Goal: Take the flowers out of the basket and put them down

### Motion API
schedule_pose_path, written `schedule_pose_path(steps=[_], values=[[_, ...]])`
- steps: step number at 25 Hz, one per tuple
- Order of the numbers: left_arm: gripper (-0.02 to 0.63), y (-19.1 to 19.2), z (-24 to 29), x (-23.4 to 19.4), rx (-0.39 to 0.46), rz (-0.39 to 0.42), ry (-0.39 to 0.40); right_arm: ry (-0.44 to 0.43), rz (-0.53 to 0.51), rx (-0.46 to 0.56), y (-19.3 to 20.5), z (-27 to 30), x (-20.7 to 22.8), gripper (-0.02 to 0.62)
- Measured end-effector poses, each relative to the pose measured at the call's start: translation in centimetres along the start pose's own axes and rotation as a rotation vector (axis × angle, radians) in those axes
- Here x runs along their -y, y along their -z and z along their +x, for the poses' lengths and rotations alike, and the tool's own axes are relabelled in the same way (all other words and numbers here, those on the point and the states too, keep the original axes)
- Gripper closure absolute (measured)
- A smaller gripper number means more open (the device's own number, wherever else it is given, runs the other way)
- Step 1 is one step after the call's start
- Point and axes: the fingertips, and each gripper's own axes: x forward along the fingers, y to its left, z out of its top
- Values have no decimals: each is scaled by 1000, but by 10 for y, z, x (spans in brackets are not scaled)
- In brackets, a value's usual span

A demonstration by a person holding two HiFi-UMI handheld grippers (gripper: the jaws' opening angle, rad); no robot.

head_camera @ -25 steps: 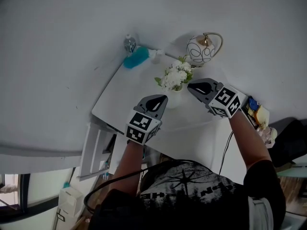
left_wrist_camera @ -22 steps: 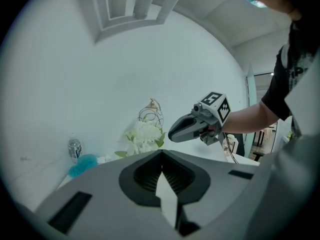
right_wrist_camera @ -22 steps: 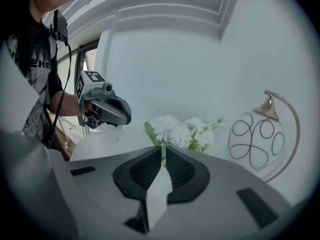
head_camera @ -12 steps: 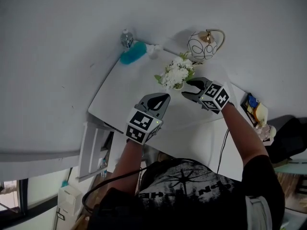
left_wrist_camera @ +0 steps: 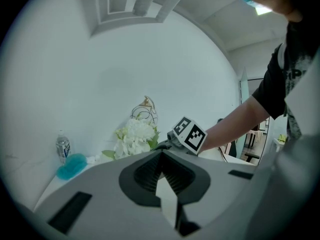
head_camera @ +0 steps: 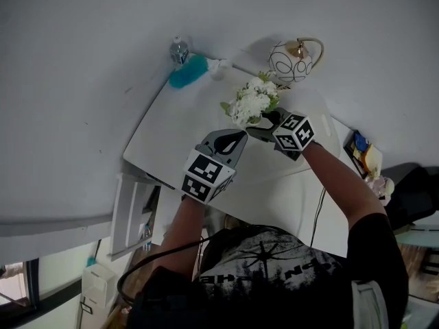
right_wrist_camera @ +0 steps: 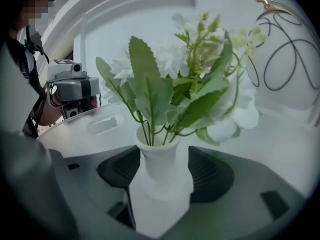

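- You have not lifted the flowers yet. They stand in a small white vase on the tabletop, near the wall. I see no basket in any view, only this vase.
- I think no part of the job is done so far. What is left is to grab the flowers, lift them out and put them down.
- Your right gripper is low, right at the vase, and it tips down a bit. Its jaws have just been opening and now stand wide apart. The neck of the vase is between them with a small gap on each side, so they hold nothing.
- Your left gripper hangs over the tabletop, near the vase on your side of it. It points almost level. Its jaws are closed together with nothing in them.
- Both your arms reach forward over the near edge of the tabletop.
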Motion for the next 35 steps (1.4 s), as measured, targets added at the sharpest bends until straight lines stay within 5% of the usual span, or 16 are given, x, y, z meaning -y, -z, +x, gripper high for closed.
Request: schedule_pose_path(steps=[21,35], values=[[595,10,-1,-10,-3,-41,-38,-54,-36,61,-11,18,-23,337],[595,-3,-13,7,0,13,-67,-35,-75,68,-35,-23,-30,337]])
